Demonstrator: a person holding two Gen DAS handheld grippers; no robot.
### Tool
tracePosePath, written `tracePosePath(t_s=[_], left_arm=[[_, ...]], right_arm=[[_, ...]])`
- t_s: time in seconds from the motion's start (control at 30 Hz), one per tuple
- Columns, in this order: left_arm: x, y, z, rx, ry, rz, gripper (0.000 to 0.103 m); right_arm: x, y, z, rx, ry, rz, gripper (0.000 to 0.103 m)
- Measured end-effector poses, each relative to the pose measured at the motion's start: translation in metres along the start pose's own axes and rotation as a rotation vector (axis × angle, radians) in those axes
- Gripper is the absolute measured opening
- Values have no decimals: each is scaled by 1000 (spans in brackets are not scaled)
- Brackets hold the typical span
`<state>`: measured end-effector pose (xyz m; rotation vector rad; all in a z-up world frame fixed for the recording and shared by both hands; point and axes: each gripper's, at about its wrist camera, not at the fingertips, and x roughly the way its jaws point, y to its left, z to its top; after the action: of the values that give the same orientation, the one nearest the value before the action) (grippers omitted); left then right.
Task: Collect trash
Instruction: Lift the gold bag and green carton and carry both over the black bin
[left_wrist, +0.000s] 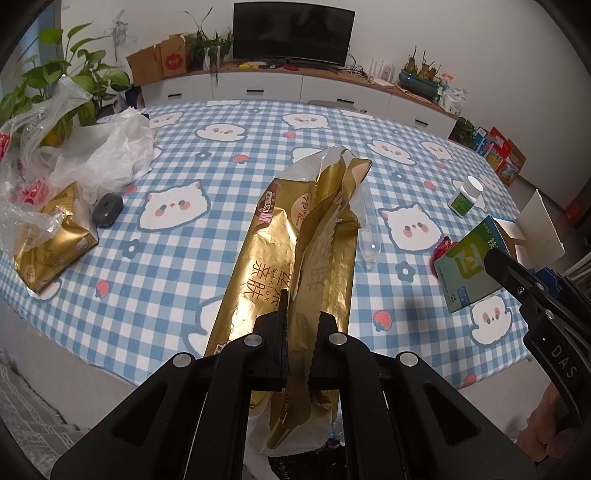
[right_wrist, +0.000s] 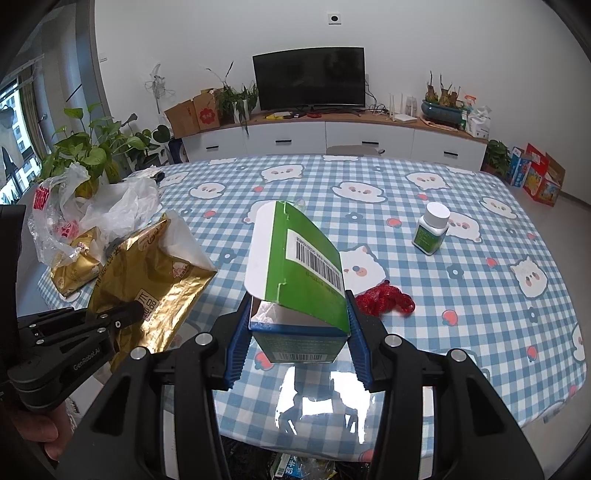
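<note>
My left gripper is shut on a long, crumpled gold foil wrapper, which hangs over the near edge of the checked table. The right wrist view shows the same wrapper with the left gripper clamped on it. Blue pads of my right gripper press both sides of a green carton whose top flap stands open. From the left wrist view, that carton and the right gripper are at the far right.
On the table lie a red mesh net, a white pill bottle, a second gold pack, a dark grey pebble-shaped object and crumpled plastic bags. A dark bag with trash sits below the near edge.
</note>
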<state>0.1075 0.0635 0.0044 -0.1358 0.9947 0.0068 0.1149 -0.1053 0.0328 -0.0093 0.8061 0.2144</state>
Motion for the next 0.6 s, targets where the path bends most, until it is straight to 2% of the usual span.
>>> tracePosePath(t_s=[0.6], left_arm=[[-21,8,-47,-11,15,4,4]], right_arm=[[-28,12,-34,-1,7,18,44]])
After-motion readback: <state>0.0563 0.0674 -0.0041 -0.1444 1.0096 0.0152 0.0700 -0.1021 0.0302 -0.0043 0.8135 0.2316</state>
